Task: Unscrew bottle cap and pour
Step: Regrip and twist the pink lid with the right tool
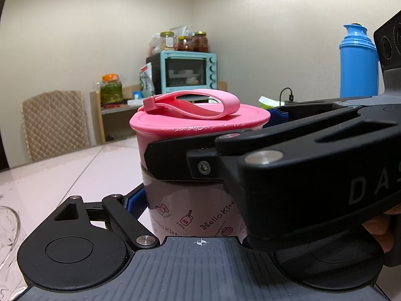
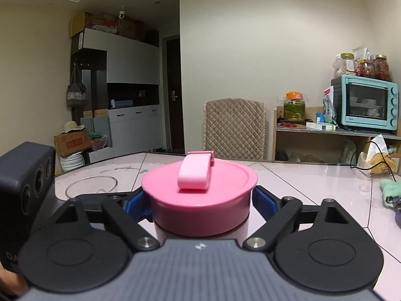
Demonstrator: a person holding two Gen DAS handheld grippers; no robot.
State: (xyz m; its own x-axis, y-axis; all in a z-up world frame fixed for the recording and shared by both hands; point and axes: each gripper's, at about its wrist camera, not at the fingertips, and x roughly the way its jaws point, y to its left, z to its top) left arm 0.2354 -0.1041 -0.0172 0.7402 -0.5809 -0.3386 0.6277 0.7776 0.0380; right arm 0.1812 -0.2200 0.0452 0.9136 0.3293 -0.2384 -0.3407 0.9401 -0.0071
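Note:
A bottle (image 1: 190,215) with a Hello Kitty print stands upright on the pale pink table (image 1: 50,175). It carries a wide pink cap (image 1: 198,123) with a strap loop (image 1: 195,105) lying on top. My left gripper (image 1: 195,208) is shut on the bottle's body; its blue pad (image 1: 135,203) presses the left side, and the other finger is hidden. My right gripper (image 2: 200,200) reaches in from the right in the left wrist view and is shut on the pink cap (image 2: 200,195). Its blue pads (image 2: 136,203) bear on both sides of the cap's rim.
A clear glass bowl (image 2: 91,186) sits on the table to the left of the bottle. A blue thermos (image 1: 358,62) stands at the right. A green cloth (image 2: 389,193) and a paper bag (image 2: 376,160) with a cable lie at the table's right edge. A padded chair (image 2: 234,128) faces the far side.

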